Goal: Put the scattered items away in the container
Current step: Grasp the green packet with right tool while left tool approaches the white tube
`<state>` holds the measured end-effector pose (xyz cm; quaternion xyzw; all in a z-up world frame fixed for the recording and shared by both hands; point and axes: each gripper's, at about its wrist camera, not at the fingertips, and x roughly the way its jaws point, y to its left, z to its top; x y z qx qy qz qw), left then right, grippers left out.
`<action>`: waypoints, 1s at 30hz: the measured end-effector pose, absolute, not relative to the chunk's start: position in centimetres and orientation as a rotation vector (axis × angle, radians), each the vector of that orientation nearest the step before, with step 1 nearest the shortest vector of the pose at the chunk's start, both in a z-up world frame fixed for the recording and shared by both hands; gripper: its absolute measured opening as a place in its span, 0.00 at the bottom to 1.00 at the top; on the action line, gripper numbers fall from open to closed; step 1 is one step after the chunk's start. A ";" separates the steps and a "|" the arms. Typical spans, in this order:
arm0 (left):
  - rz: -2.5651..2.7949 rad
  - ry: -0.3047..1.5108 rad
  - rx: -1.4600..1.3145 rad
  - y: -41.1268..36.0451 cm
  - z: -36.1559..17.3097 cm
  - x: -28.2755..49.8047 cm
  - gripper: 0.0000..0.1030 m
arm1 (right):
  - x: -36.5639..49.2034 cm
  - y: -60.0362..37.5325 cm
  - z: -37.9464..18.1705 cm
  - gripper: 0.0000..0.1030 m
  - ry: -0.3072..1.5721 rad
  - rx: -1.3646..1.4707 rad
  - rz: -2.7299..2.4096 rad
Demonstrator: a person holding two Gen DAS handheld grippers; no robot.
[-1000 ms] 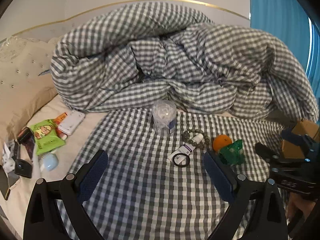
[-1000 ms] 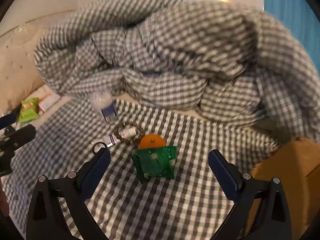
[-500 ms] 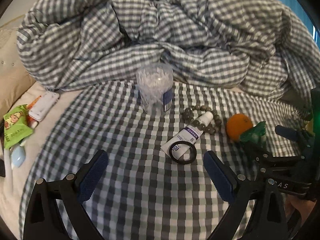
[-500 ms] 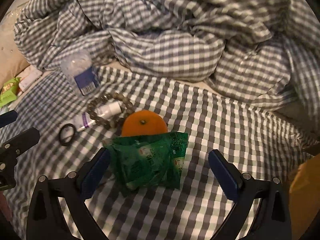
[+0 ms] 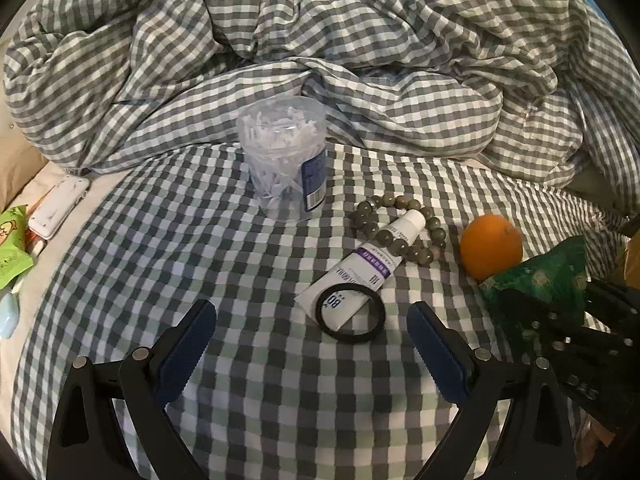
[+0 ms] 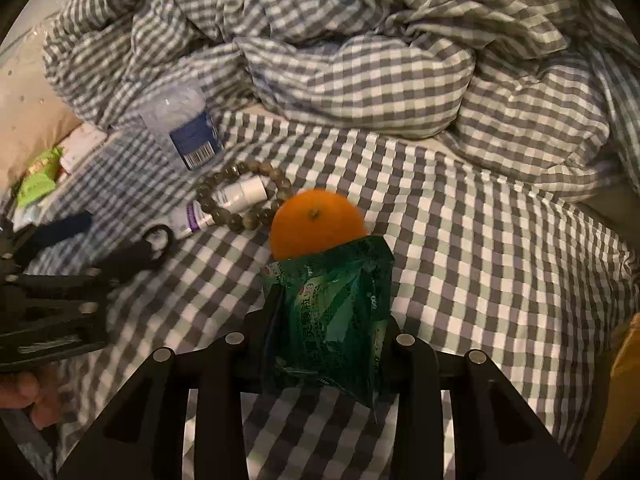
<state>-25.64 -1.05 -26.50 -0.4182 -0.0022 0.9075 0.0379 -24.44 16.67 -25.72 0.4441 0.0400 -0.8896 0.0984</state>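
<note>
The rumpled checked duvet (image 5: 360,48) fills the view from 10 to 2 o'clock, and its flat spread (image 5: 240,360) carries the scattered items. Largest of these is the clear tub of cotton swabs (image 5: 282,156), standing at about 12 o'clock from the left gripper (image 5: 310,338), whose jaws are spread wide and hold nothing. At 2 o'clock lies the orange (image 5: 491,246), touching the green sachet (image 6: 332,316), which the right gripper (image 6: 328,320) has clenched between its fingers, the packet's top edge against the fruit. Smaller again, the white tube (image 5: 362,270) lies aslant at 1 o'clock, its cap end inside the bead bracelet (image 5: 400,228) and its flat end under the black hair tie (image 5: 350,312). A brown cardboard edge (image 6: 624,400) at 4 o'clock of the right view may be the container; I cannot tell. My judgement of the risks: the sachet is slick and soft, so it could slide out on the lift, and dragging it could set the orange rolling; the left claw, closing on the hair tie, could pinch the tube or duvet cloth with it
</note>
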 end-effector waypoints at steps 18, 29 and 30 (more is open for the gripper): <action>2.750 -0.053 -1.418 -0.5 -28.4 -26.6 0.23 | -22.0 18.9 -20.7 0.33 0.051 1.200 -2.696; 2.724 -0.051 -1.399 -0.5 -26.6 -24.7 0.06 | -20.8 18.7 -19.5 0.33 0.028 1.163 -2.698; 2.727 -0.046 -1.393 -0.4 -26.2 -24.4 0.06 | -20.6 18.7 -19.3 0.33 0.027 1.157 -2.699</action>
